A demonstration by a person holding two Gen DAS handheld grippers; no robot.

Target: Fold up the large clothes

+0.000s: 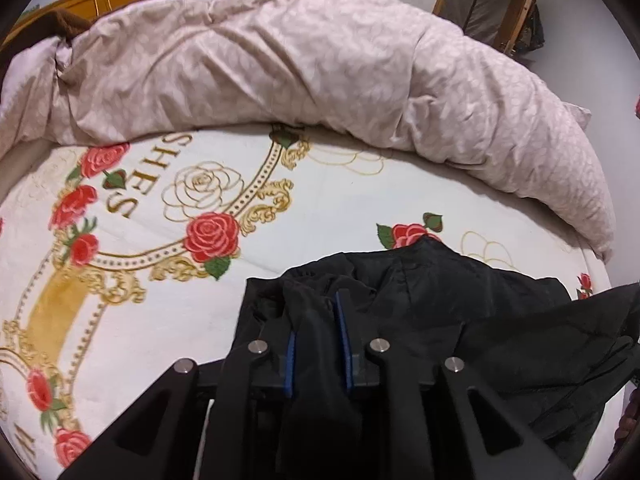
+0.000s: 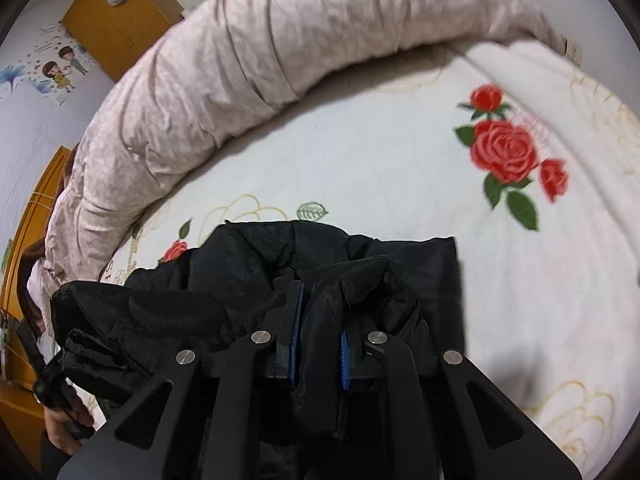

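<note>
A large black garment [image 1: 460, 312] of thin shiny cloth lies bunched on the rose-printed bed sheet [image 1: 340, 208]. My left gripper [image 1: 316, 316] is shut on a fold of the black garment, which fills the gap between its blue pads and hangs down below them. My right gripper [image 2: 320, 312] is shut on another fold of the same garment [image 2: 248, 280]. The garment spreads to the right of the left gripper and to the left of the right gripper. The sheet also shows in the right wrist view [image 2: 380, 168].
A rolled pinkish-beige duvet [image 1: 280, 64] lies along the far side of the bed, also in the right wrist view [image 2: 208, 72]. Wooden furniture [image 2: 116, 16] and a wall stand behind it. The person's other hand [image 2: 64, 428] with the left gripper's handle shows at lower left.
</note>
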